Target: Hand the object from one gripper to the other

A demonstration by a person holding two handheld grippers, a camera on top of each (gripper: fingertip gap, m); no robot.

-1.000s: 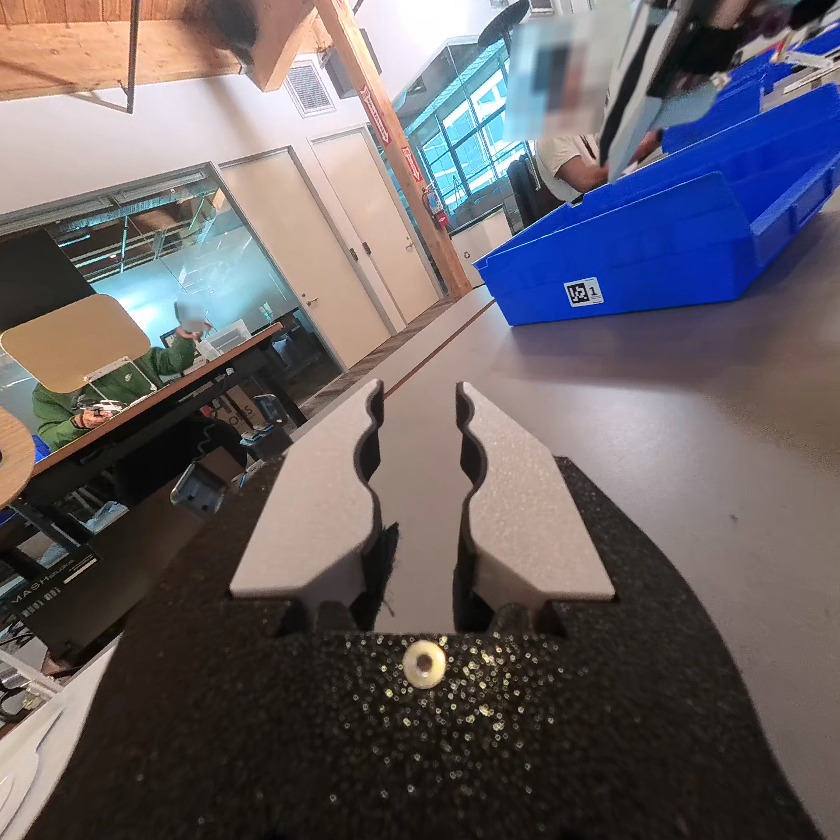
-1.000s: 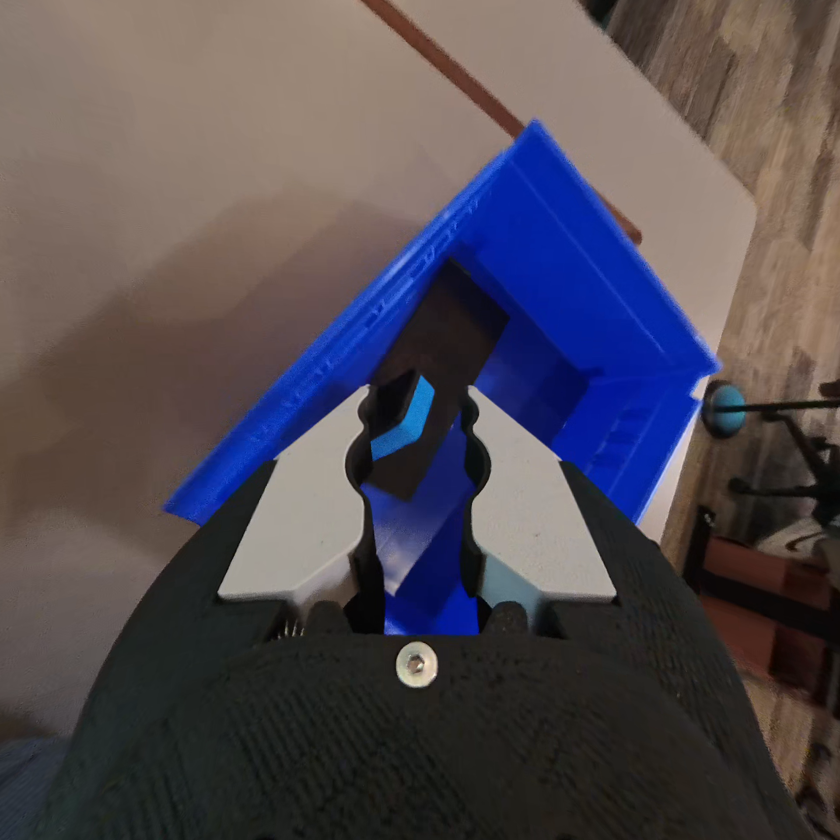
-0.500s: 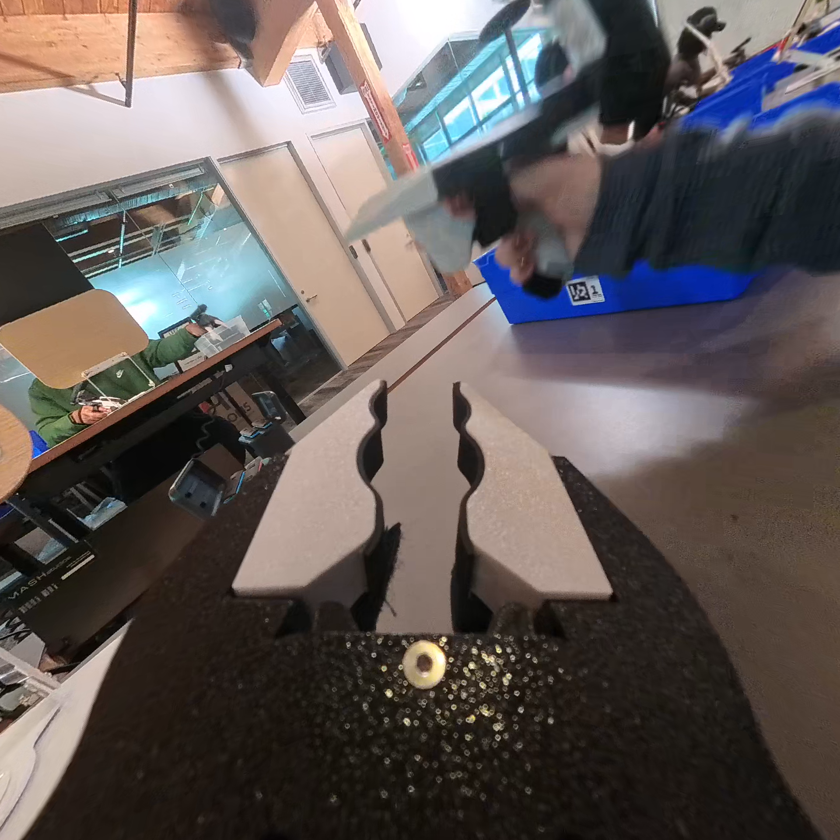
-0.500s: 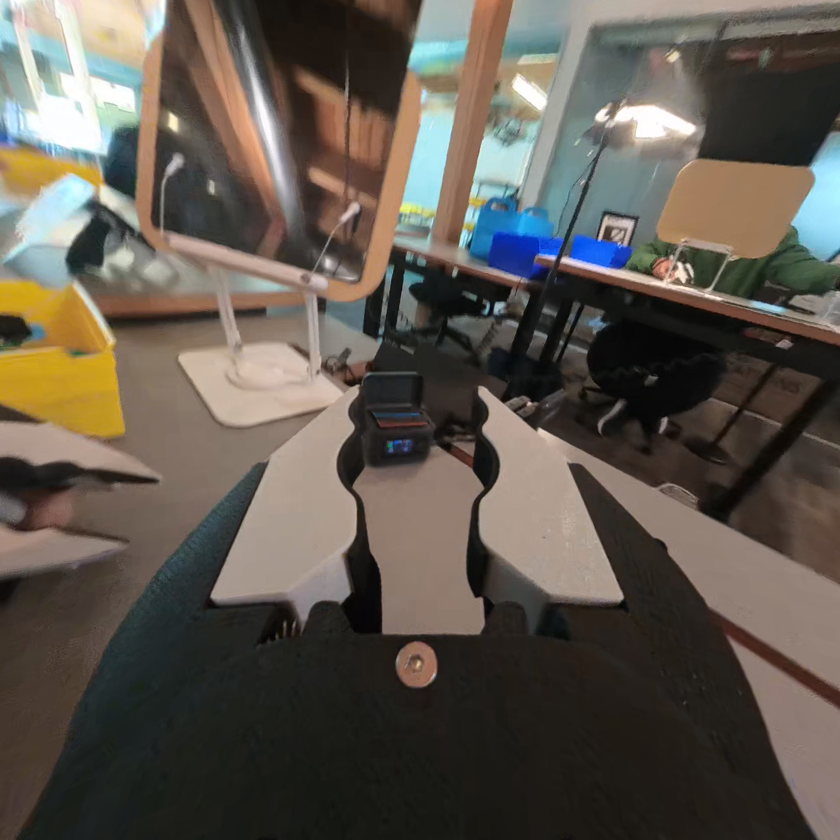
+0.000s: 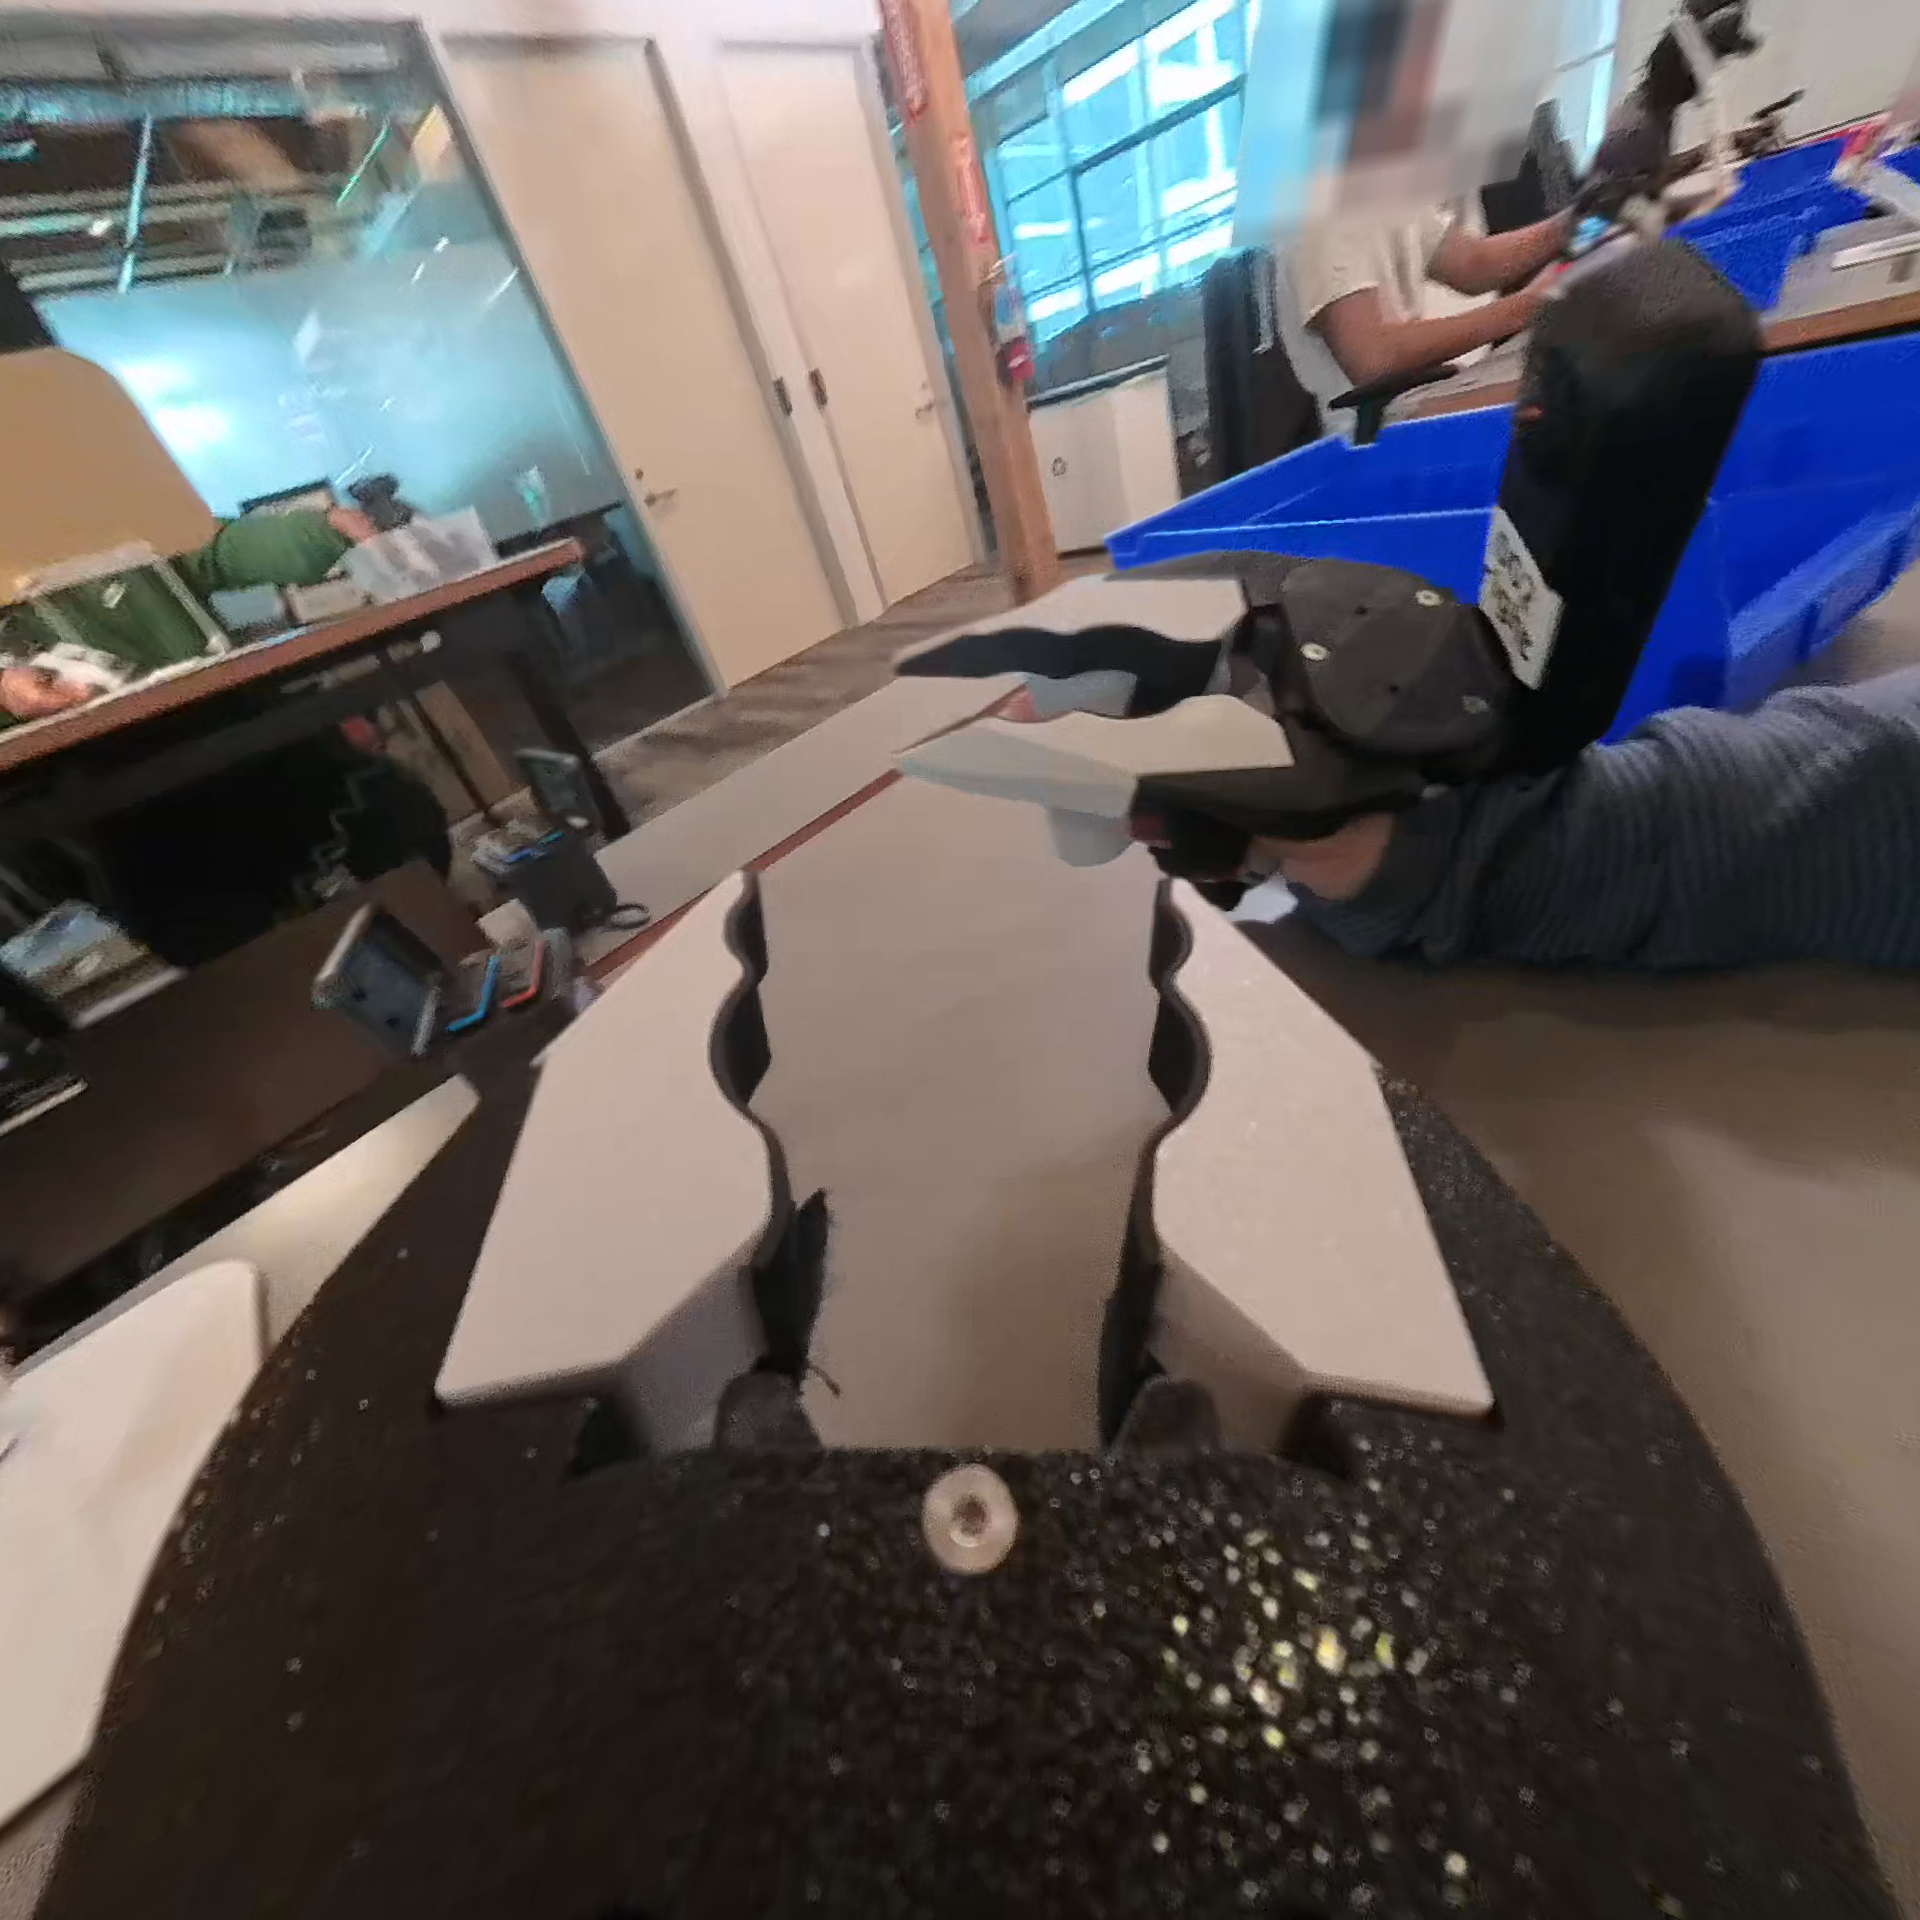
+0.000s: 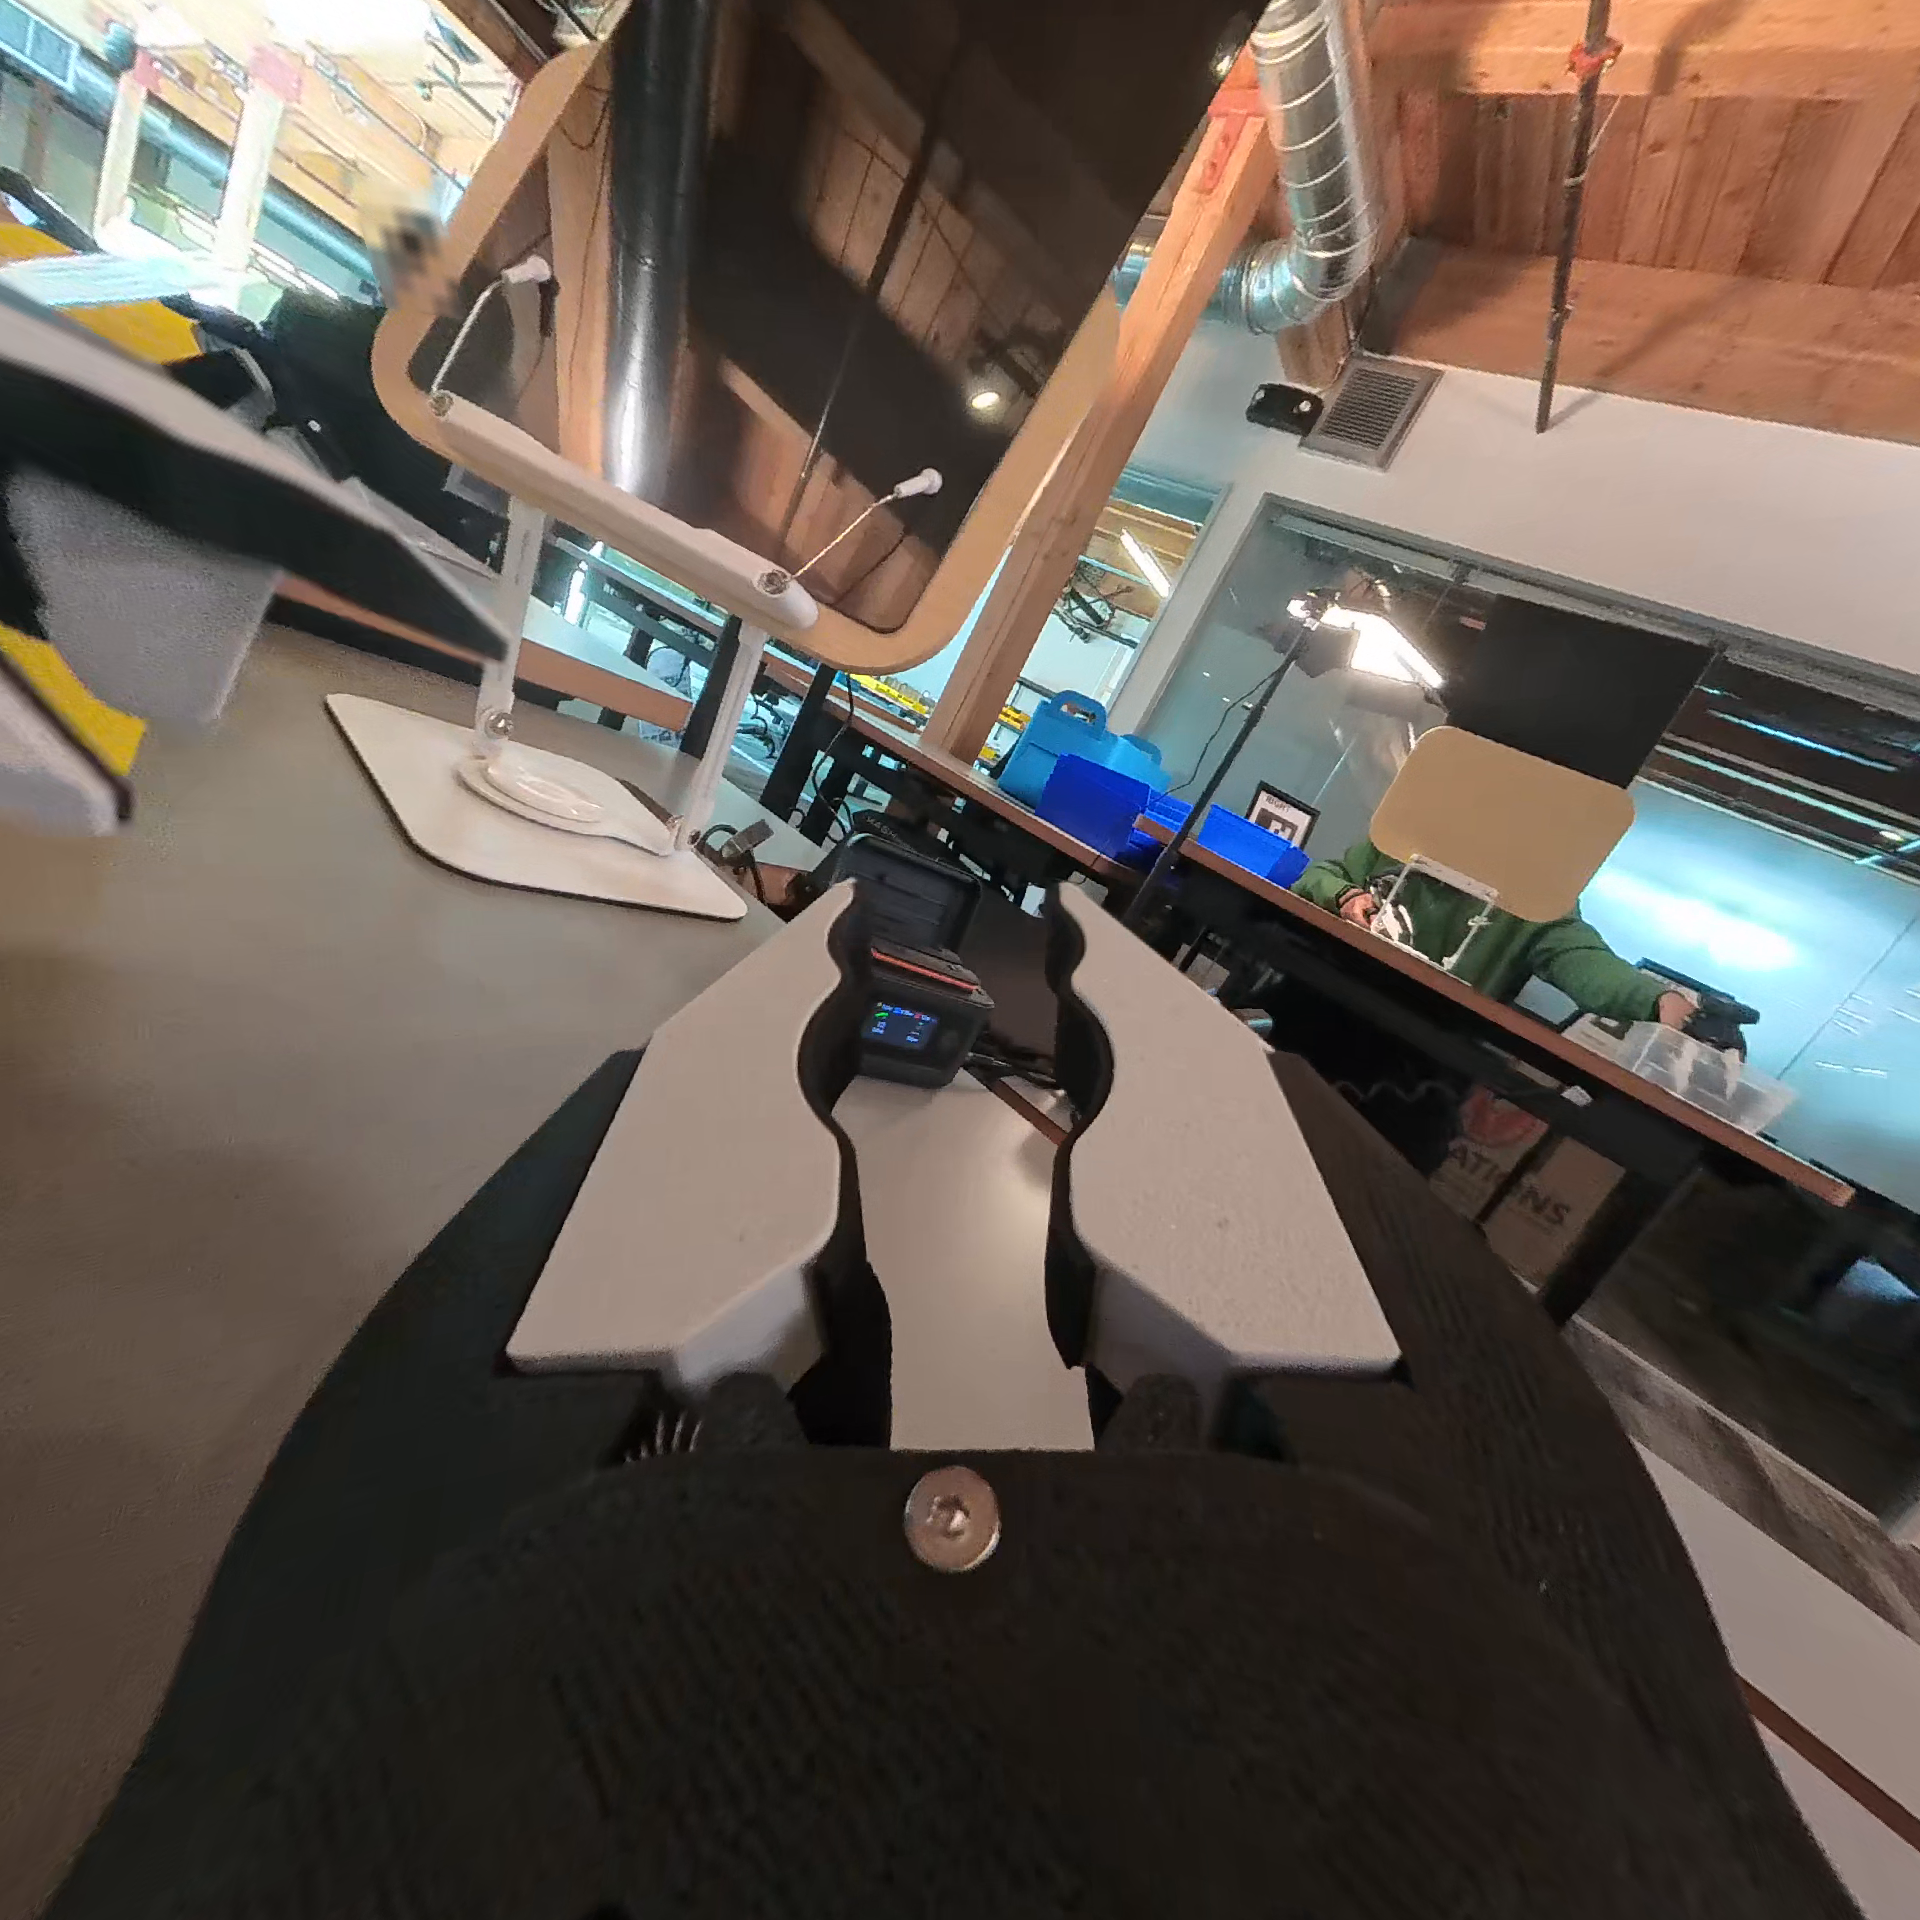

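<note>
Handover not yet made, as far as these views show. Left gripper (image 5: 956,904) sits low over the grey table (image 5: 1558,1195), jaws spread wide, nothing between them but bare tabletop. Right gripper (image 6: 948,899) also stands parted, a narrower gap, and its own view shows only table and a small black device with a lit screen (image 6: 914,1029) lying beyond the tips, not in the grasp.

From the left wrist view the right gripper lies far right, held by a hand in a dark ribbed sleeve (image 5: 1662,831) resting on the table, its fingers pointing left across the line of the left gripper. The two tools are near each other but apart, with no contact. A pale patch shows between the right tool's fingers there; I cannot tell whether it is part of the finger or something held.

Object: not identifiable in either view. No item is clearly clamped in either tool and none lies on the open table between them. A blue bin (image 5: 1351,520) stands behind the right gripper, its inside hidden from here.

Surroundings: mirror on a white stand (image 6: 727,312) far left on the table, and a yellow bin (image 6: 73,717) at the left edge behind the blurred left tool.

Judgement: the tools are posed for a transfer, with the left one open to receive. Without a visible object, the pass itself looks undone. Left to do: show the item in the giving tongs, close the receiving pair on it, release.
</note>
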